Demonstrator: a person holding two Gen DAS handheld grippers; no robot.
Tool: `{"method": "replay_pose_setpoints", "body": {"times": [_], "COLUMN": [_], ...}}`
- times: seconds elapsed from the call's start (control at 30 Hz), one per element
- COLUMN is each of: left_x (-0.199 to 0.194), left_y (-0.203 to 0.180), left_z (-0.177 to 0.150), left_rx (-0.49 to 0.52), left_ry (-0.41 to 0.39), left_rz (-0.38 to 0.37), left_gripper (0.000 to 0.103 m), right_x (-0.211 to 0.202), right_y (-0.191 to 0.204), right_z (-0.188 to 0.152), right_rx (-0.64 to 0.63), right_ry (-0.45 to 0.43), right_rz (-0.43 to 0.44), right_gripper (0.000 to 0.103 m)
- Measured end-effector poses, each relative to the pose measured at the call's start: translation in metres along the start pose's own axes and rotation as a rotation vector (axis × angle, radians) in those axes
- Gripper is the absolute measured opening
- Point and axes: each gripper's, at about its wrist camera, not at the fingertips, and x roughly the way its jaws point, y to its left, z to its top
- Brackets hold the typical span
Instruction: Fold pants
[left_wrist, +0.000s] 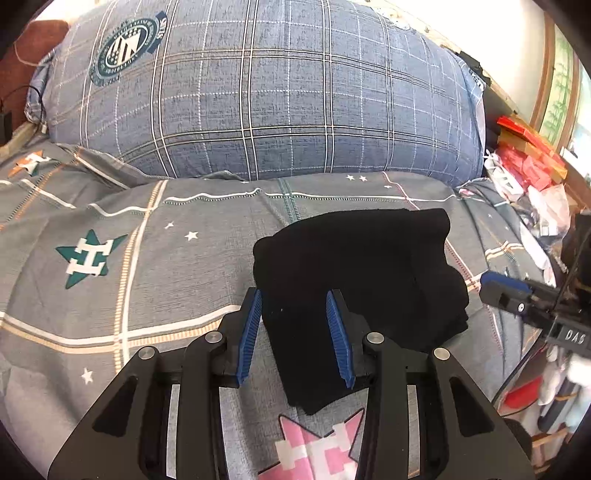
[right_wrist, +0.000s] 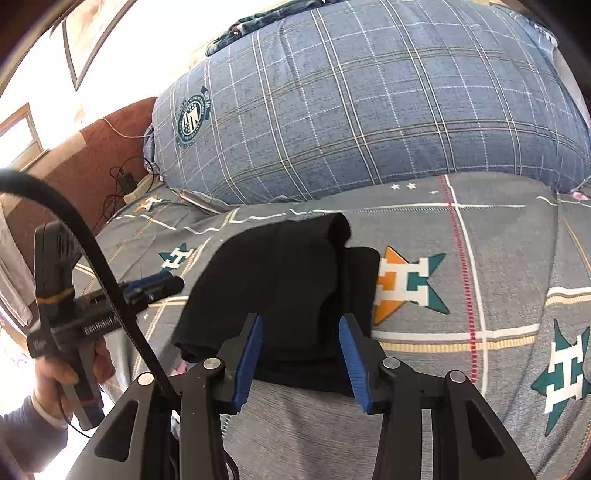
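Observation:
The black pants (left_wrist: 354, 280) lie folded in a compact bundle on the grey star-patterned bed sheet (left_wrist: 177, 266). My left gripper (left_wrist: 295, 332) is open, its blue-padded fingers straddling the bundle's near left corner, holding nothing. In the right wrist view the same pants (right_wrist: 280, 288) lie ahead, and my right gripper (right_wrist: 303, 354) is open over their near edge, empty. The right gripper's tip also shows in the left wrist view (left_wrist: 506, 288), just right of the bundle. The left gripper shows in the right wrist view (right_wrist: 155, 286), at the bundle's left side.
A large blue plaid pillow (left_wrist: 266, 96) lies behind the pants. Red boxes and clutter (left_wrist: 528, 155) sit off the bed's right side. A brown headboard with cables (right_wrist: 110, 162) stands at the left. A black cable (right_wrist: 92, 258) arcs across the right wrist view.

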Motion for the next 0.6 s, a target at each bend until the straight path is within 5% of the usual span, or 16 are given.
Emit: {"method": "replay_pose_setpoints", "body": {"times": [0.6], "left_x": [-0.008], "left_y": [0.003], "left_z": [-0.007], "left_rx": [-0.011], "left_ry": [-0.024], "left_rz": [0.084], "left_gripper": [0.036], "right_x": [0.015], "right_y": [0.033], "right_z": [0.004], "right_rx": [-0.045], "right_ry": [0.034], "right_rz": [0.02], "right_gripper": [0.046]}}
